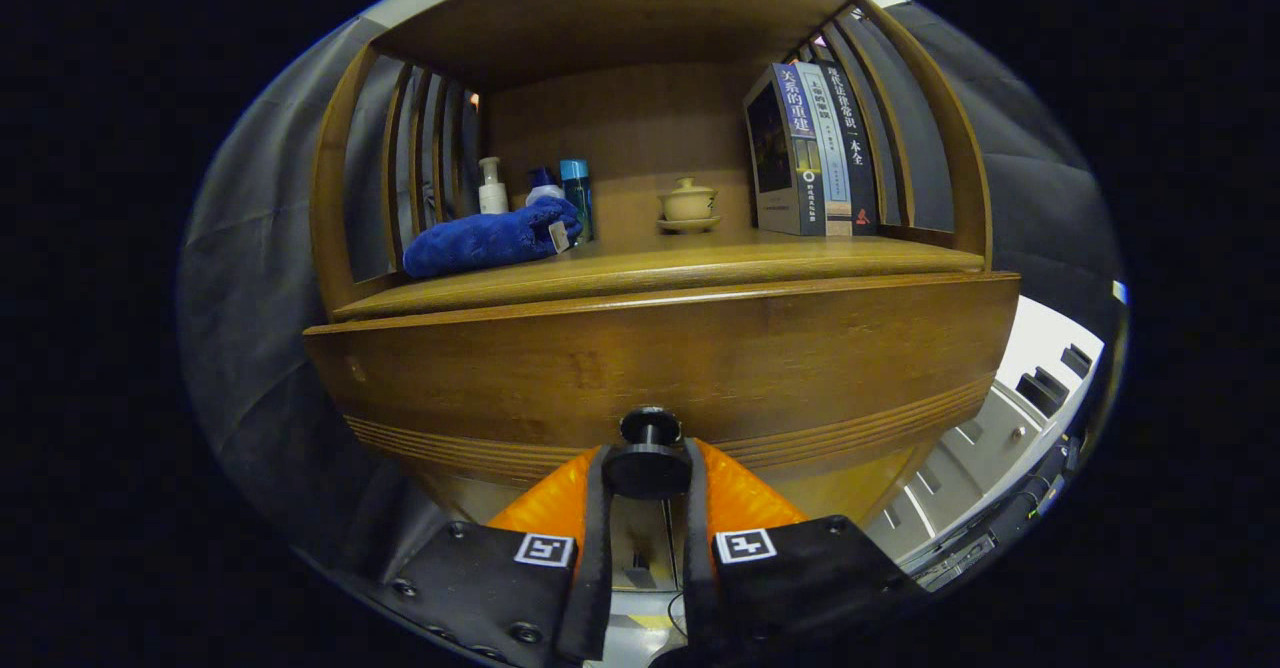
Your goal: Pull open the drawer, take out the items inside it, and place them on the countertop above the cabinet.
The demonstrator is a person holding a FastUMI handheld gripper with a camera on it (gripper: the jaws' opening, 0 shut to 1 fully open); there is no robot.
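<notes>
**Gripper clamped on the drawer knob, pull not yet made**

I had the gripper (pixel 647 468) closed narrow around the round dark knob (pixel 648 453) of the drawer (pixel 640 368), one finger on each side of it and both pressing on its disc. I held it there because the knob is the only purchase on that wide wooden front; gripping it square, low and centred, should let the drawer come straight out rather than skew in its runners. Whether the front stood a little proud of the cabinet I could not tell. The items inside were hidden behind the front, so I could not say what or how many they were.

Above the drawer ran the counter (pixel 700 263), where those items had to go. It was already partly taken. A rolled blue towel (pixel 490 238) lay near the front left corner, with a white pump bottle (pixel 491 186), a blue-capped bottle (pixel 543 184) and a teal bottle (pixel 576 193) standing close behind it. A small lidded tea cup (pixel 687 203) on its saucer sat toward the back, about the middle. Three books (pixel 812 153) stood upright at the back right, against the slatted side.

I judged the front edge between towel and books the free landing ground.
</notes>
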